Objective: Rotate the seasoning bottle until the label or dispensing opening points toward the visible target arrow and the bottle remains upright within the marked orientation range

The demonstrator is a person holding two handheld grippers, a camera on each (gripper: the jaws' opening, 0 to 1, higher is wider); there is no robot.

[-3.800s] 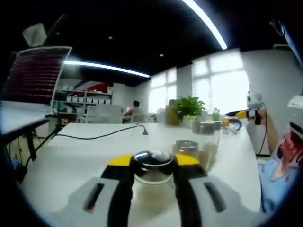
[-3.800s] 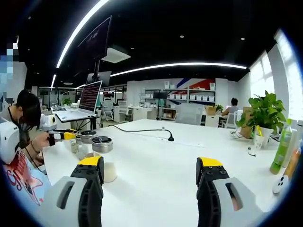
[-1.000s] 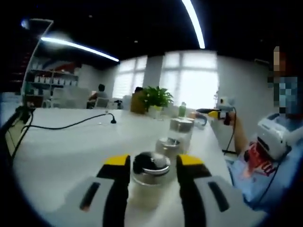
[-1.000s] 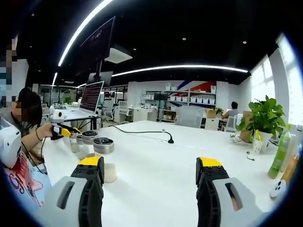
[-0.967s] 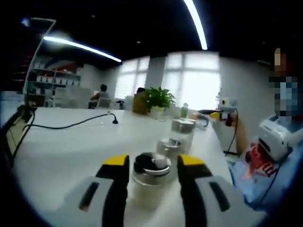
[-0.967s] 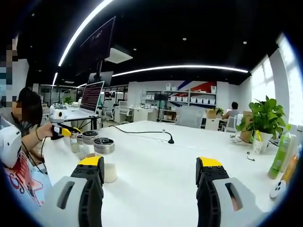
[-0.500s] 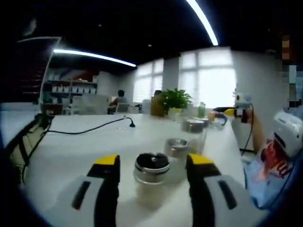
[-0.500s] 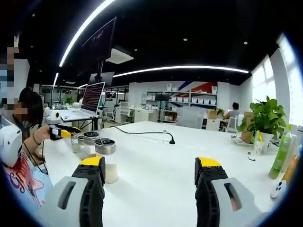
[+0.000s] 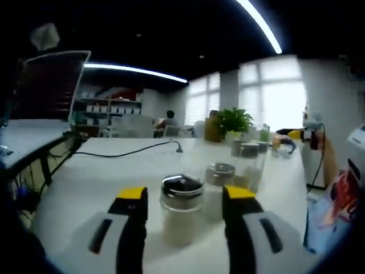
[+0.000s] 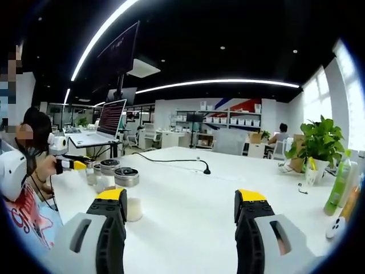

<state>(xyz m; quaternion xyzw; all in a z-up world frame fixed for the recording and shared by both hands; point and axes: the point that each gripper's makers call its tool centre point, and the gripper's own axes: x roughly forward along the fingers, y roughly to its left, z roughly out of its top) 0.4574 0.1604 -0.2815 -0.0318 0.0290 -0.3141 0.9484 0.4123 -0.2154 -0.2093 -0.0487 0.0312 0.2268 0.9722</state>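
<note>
- The seasoning bottle (image 9: 181,208) stands upright on the white table (image 9: 102,177), between the yellow-tipped jaws of the left gripper (image 9: 185,200) — a gap shows on each side, so the jaws are released and clear of the glass.
- It has a dark shiny cap and a pale filling; no label or arrow can be made out.
- Two more jars (image 9: 219,174) stand just behind it, in a row.
- In the right gripper view the same bottle (image 10: 126,191) sits by the left jaw of the right gripper (image 10: 181,204), whose jaws are spread wide with nothing between them.
- Farther off — a black cable (image 10: 171,160), a potted plant (image 10: 316,142) and a green bottle (image 10: 340,177).
</note>
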